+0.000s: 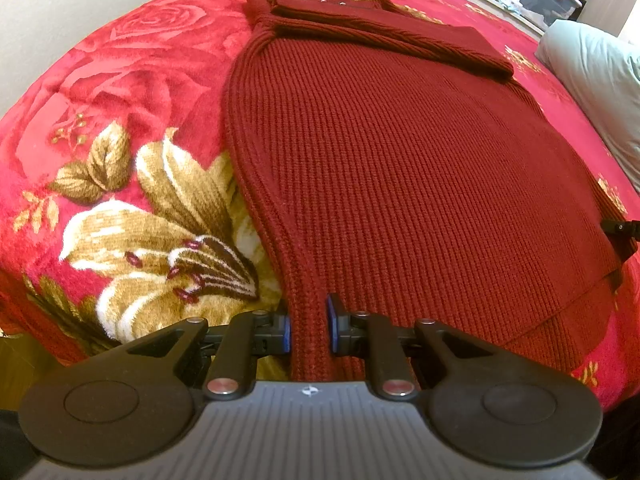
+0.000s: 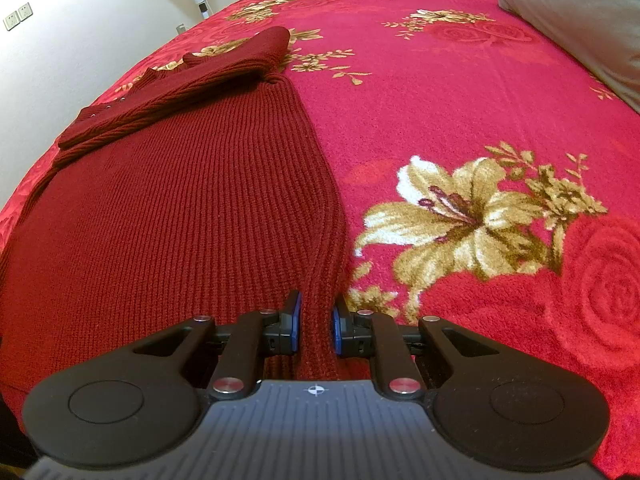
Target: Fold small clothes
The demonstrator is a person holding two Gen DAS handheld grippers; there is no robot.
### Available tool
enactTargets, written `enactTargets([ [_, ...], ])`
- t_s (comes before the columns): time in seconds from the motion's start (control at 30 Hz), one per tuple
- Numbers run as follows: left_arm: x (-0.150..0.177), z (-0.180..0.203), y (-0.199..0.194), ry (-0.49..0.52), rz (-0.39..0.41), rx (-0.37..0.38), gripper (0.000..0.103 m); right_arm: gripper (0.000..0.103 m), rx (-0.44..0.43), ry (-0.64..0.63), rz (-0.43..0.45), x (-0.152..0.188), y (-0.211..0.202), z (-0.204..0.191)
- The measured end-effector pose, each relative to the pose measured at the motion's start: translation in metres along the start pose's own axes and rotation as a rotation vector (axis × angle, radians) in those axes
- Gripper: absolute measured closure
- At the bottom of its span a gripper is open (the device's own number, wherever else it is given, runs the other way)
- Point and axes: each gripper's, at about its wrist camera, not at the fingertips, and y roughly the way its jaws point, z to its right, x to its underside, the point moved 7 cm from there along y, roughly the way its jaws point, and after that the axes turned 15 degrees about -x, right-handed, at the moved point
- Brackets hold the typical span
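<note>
Knit on plush
Ribbed matt wool-like sweater point(image 1: 400, 168) lies on a fuzzy floral blanket point(image 2: 460, 100); left gripper point(image 1: 308, 322) is matt black plastic.

I can read no words, brands or numbers anywhere; the only sign is a small crosshair mark point(image 1: 308, 391) printed on my left claw's grey body.

Left gripper point(image 1: 309, 326): matte black linkage arms with silver round pins, two large black discs with raised circular centres, and a grey ribbed base plate bearing a small white crosshair mark. Its fingertips point(image 1: 285, 328) are black blocks faced with blue pads. Right gripper point(image 2: 317, 328) looks identical: black arms, silver pins, grey ribbed plate, blue-padded fingertips point(image 2: 295, 326).
</note>
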Motion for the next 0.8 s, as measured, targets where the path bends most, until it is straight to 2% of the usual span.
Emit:
enactTargets([
  [0.4,0.0,0.001,0.0,0.009,0.007,-0.005,0.086,0.089,0.01,-0.012,0.002,0.0,0.001,-0.003],
  [0.63,-0.005,0.005,-0.018,0.057,0.106,-0.042,0.091,0.091,-0.013,-0.025,0.068,-0.01,-0.011,-0.008],
  [0.8,-0.019,0.004,-0.051,0.036,0.167,-0.007,0.092,0.092,-0.089,0.009,0.162,-0.024,-0.039,-0.015],
])
